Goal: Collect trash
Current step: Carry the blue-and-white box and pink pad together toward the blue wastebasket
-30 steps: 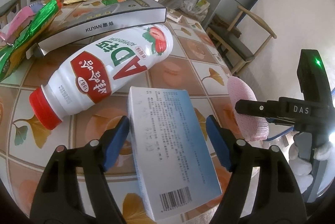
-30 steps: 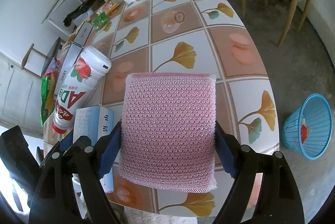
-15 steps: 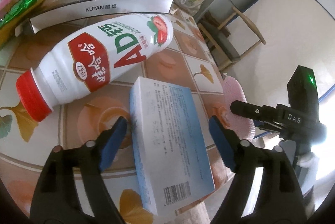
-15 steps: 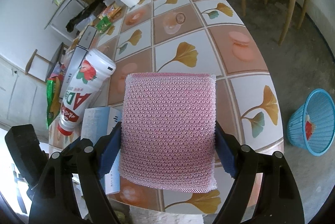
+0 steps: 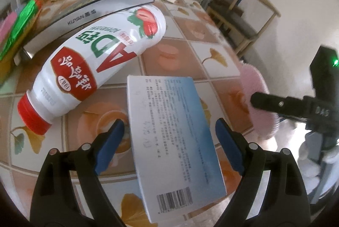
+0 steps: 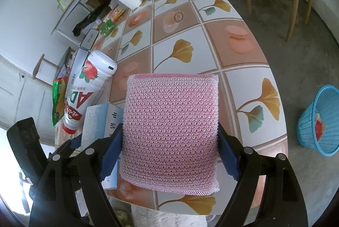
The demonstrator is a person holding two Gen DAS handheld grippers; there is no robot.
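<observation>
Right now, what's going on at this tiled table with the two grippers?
A person is clearing trash with two handheld grippers. The left gripper straddles a pale blue cardboard box lying on the ginkgo-patterned table; its jaws have just been opening and the pads stand clear of the box. The right gripper is shut on a pink mesh scouring sponge. A white strawberry-label drink bottle with a red cap lies nearby, and a blue plastic waste basket stands on the floor.

The left gripper [image 5: 169, 138] jaws have just opened off the blue box [image 5: 171, 142].
</observation>
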